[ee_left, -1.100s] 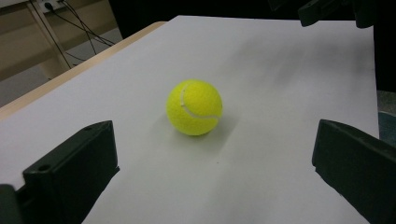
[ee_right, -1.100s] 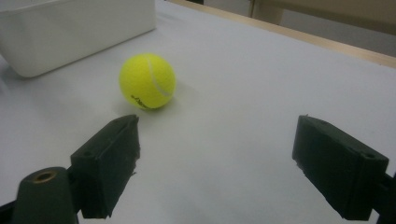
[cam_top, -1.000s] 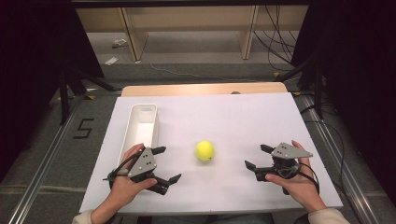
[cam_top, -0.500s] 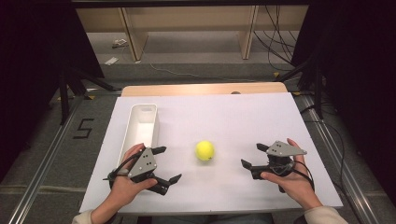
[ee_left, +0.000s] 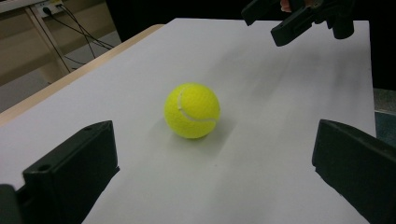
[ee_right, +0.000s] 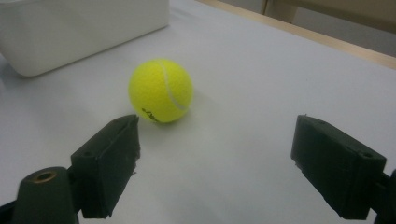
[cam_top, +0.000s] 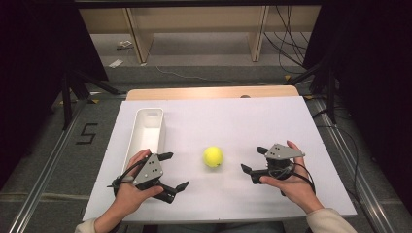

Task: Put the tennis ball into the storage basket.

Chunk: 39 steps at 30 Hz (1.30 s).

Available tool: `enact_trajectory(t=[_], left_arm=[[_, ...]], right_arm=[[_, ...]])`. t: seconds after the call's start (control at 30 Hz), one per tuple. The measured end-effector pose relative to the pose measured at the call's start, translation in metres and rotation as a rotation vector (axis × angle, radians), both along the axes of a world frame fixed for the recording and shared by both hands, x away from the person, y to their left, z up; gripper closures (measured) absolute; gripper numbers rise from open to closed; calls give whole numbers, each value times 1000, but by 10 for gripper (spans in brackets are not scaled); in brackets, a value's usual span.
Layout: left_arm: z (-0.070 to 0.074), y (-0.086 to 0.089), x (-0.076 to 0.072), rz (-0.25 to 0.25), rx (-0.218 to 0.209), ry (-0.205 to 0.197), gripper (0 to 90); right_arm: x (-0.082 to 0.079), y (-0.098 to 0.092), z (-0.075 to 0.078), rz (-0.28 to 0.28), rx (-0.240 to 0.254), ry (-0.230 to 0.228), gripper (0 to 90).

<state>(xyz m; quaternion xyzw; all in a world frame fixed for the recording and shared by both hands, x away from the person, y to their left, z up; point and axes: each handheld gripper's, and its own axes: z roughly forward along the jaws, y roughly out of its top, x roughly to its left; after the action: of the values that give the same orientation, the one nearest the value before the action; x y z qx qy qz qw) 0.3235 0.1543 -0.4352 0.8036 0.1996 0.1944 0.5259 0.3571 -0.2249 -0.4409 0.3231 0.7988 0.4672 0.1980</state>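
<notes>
Tennis ball sits on the white sheet of the counter, roughly midway between your two grippers, touching neither. White bin lies well to its left, long side running away from you. Your left gripper rests on the sheet just below the bin's near end, jaws spread wide, nothing between them, pointed at the ball. Your right gripper is near the ball's right side, jaws released, also empty; in the right gripper view the ball sits ahead of the left-hand jaw, off-centre.
</notes>
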Motion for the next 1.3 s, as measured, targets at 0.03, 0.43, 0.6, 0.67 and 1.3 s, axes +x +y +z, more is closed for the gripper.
enact_trajectory(t=[0.03,0.43,0.6,0.67,1.3], left_arm=[[0,0,0,0,-1,0,0],[0,0,0,-3,1,-1,0],[0,-1,0,-5,2,0,0],[0,-1,0,-5,2,-1,0],[1,0,0,-5,-1,-2,0]], right_arm=[[1,1,0,-1,2,-1,161],[8,11,-1,-2,-10,-1,160],[10,15,-2,-4,-19,3,158],[11,17,-2,-4,-19,4,158],[21,38,-8,23,-25,12,157]])
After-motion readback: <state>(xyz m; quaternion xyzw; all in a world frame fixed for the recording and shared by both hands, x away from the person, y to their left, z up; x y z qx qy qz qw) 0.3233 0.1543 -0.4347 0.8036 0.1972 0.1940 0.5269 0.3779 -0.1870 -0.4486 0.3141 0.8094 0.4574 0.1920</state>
